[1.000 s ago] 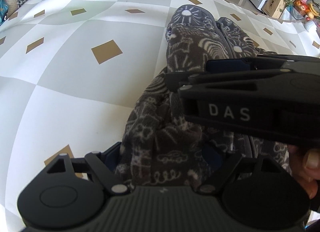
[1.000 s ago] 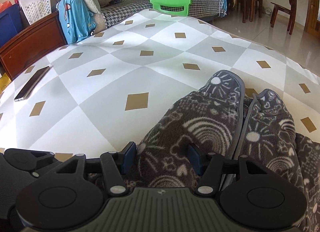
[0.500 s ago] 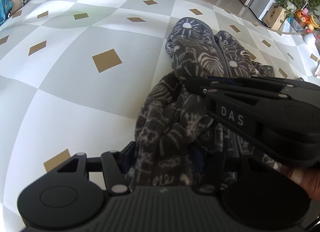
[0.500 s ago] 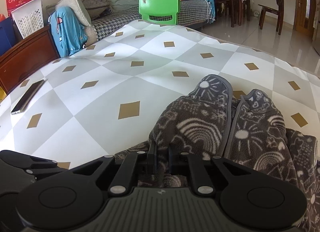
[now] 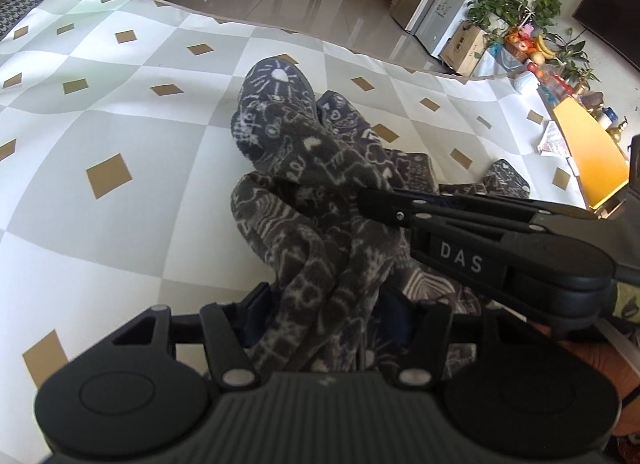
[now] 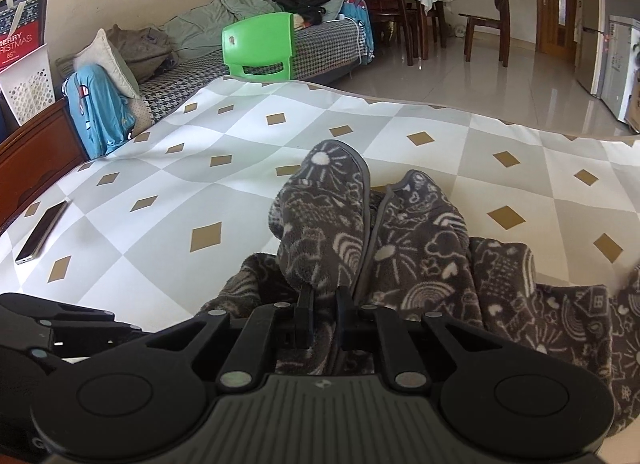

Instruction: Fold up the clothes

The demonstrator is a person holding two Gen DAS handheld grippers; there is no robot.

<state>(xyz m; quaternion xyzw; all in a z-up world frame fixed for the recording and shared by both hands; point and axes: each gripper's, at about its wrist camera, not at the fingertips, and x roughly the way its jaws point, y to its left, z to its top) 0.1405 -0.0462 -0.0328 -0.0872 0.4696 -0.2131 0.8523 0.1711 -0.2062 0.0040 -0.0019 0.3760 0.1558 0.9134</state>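
A dark grey fleece garment [image 5: 304,192] with white doodle print lies bunched on a white and grey diamond-patterned mat [image 5: 100,112]. My left gripper [image 5: 326,308] has a thick fold of the fleece between its fingers, which stand fairly wide apart around it. My right gripper [image 6: 323,310] is shut on a fold of the same garment [image 6: 320,224] and lifts it. In the left wrist view the right gripper [image 5: 368,200] reaches in from the right just above mine.
A phone [image 6: 42,232] lies on the mat at the left. A green plastic chair [image 6: 260,50] and a sofa piled with clothes [image 6: 192,36] stand behind the mat. Dining chairs, a fridge and plants lie beyond on the tiled floor.
My right gripper closed on the fleece. Both grippers have lifted the fabric and both views now sit higher and look further across the room.
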